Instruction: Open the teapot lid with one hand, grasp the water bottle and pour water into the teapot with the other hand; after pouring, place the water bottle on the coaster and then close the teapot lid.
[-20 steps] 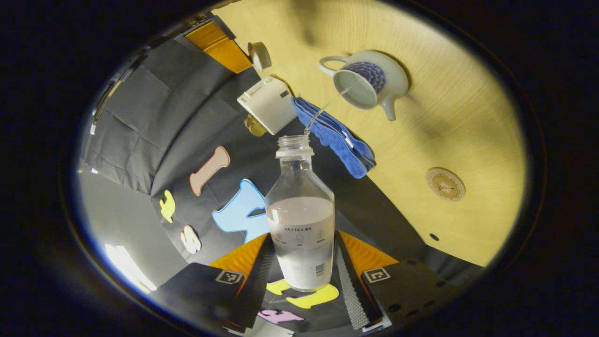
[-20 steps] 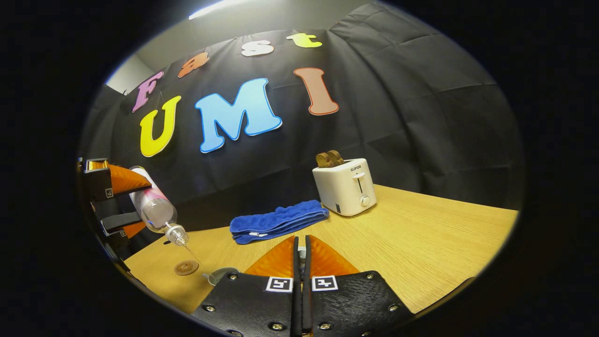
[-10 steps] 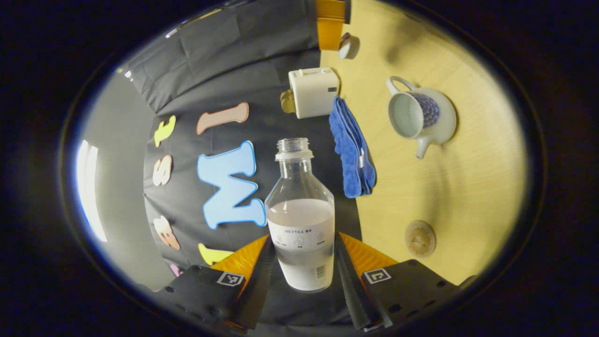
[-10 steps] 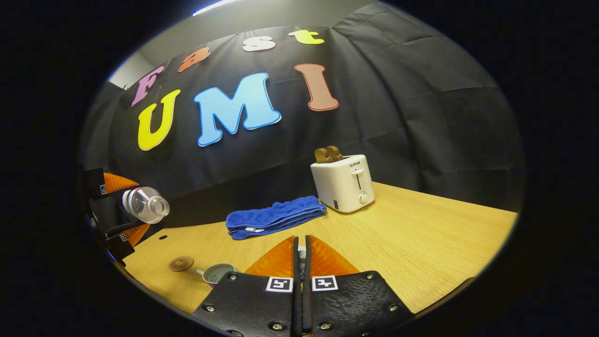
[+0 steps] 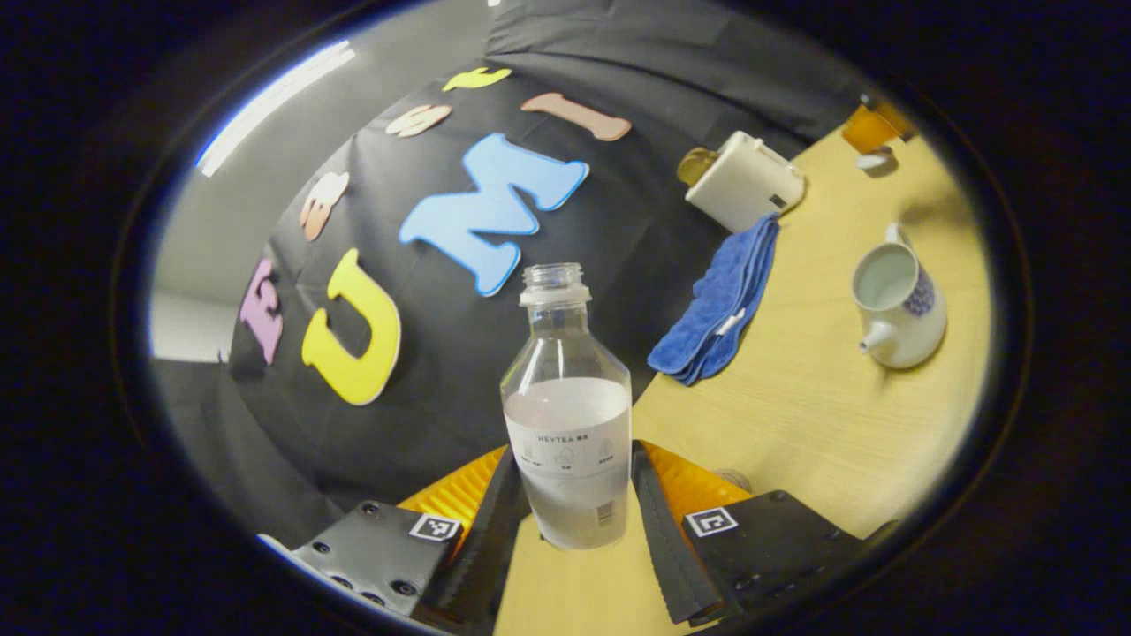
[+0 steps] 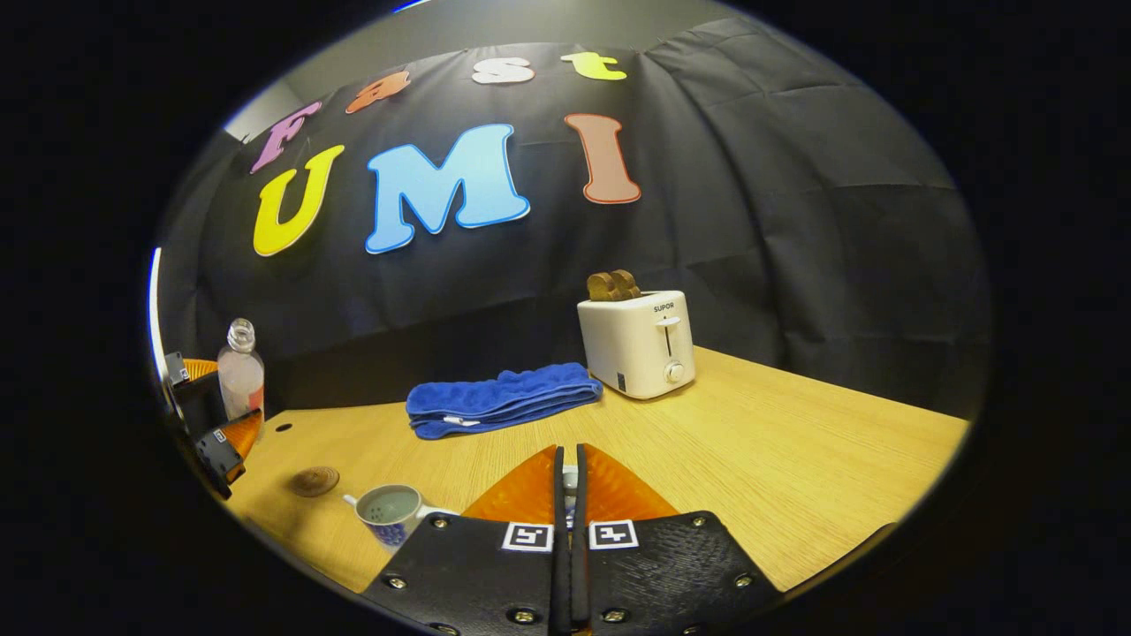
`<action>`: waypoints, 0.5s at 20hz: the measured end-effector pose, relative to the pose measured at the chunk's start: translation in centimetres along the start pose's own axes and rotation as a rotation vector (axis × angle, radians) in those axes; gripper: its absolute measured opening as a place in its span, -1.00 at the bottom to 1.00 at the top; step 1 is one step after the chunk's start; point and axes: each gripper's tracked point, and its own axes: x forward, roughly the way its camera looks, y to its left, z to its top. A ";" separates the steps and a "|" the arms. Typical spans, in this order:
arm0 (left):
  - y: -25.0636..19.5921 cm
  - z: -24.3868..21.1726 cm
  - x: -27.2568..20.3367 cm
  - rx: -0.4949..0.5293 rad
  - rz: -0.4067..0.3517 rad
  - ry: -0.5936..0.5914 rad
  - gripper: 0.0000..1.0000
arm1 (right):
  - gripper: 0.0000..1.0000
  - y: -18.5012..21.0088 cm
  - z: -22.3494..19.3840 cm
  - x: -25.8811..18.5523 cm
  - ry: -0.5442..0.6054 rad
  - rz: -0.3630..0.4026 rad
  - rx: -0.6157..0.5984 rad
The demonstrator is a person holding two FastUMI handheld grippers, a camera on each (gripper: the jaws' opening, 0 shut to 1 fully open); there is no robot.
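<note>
My left gripper (image 5: 573, 459) is shut on a clear water bottle (image 5: 570, 415), capless, partly full and held nearly upright above the table. The white and blue teapot (image 5: 897, 305) stands open at the right, apart from the bottle. Part of the round wooden coaster (image 5: 733, 480) peeks out beside one finger. In the right gripper view, my right gripper (image 6: 567, 458) is shut on the teapot lid (image 6: 571, 480), only a sliver showing. The teapot (image 6: 389, 512) sits low left, the coaster (image 6: 315, 481) beyond it, and the bottle (image 6: 240, 371) in the left gripper (image 6: 212, 424) at the far left.
A folded blue towel (image 6: 499, 399) lies at the back of the wooden table (image 6: 795, 477). A white toaster (image 6: 638, 344) with toast stands to its right. In the left gripper view the towel (image 5: 720, 309) and toaster (image 5: 742, 181) lie behind the teapot.
The bottle has swung from a tilted pouring pose back to nearly upright and away from the teapot; the water stream has stopped. The right gripper stays shut and has barely moved.
</note>
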 end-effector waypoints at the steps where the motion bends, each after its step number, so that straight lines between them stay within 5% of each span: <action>1: 0.2 -0.6 0.6 -0.079 0.009 -0.006 0.67 | -0.99 0.0 -0.2 0.1 0.004 -0.007 -0.014; 6: 0.5 -0.8 1.5 -0.410 0.024 -0.052 0.66 | -0.99 0.1 -0.9 0.4 0.027 -0.021 -0.049; 10: -0.4 -1.3 1.9 -0.568 -0.022 -0.043 0.58 | -0.99 0.3 -1.3 0.5 0.036 -0.026 -0.075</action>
